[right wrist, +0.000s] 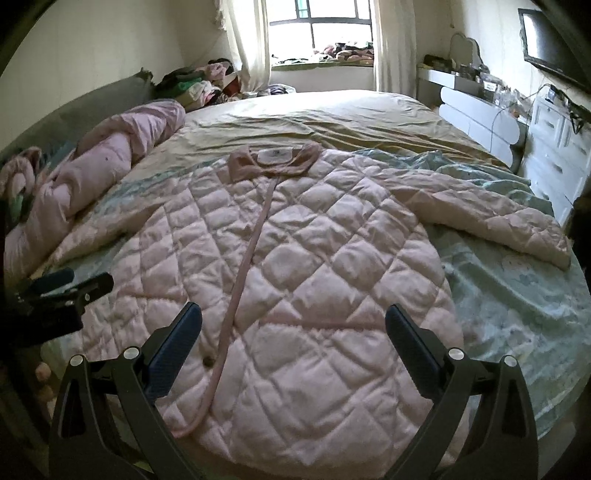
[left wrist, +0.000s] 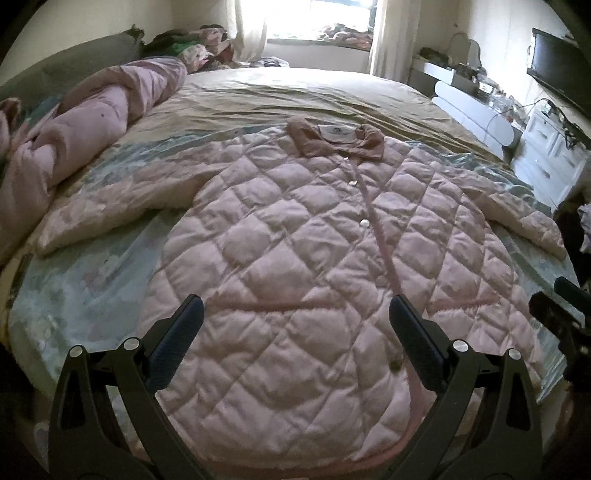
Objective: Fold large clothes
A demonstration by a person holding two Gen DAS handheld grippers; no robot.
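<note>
A pale pink quilted coat [left wrist: 295, 240] [right wrist: 295, 251] lies flat and face up on the bed, its darker pink collar [left wrist: 336, 142] [right wrist: 275, 160] at the far end and both sleeves spread out to the sides. My left gripper [left wrist: 295, 314] hovers open above the coat's lower hem, nothing between its fingers. My right gripper [right wrist: 293, 317] is open too, over the hem a little to the right. Each gripper shows at the edge of the other's view: the right one [left wrist: 561, 317], the left one [right wrist: 59, 291].
The bed [right wrist: 517, 295] has a light blue patterned sheet near me and a beige cover [left wrist: 295, 92] beyond. A bunched pink duvet [left wrist: 74, 147] lies on the left. White drawers [right wrist: 557, 162] and a wall screen [left wrist: 557, 70] stand on the right, the window [right wrist: 321, 33] at the back.
</note>
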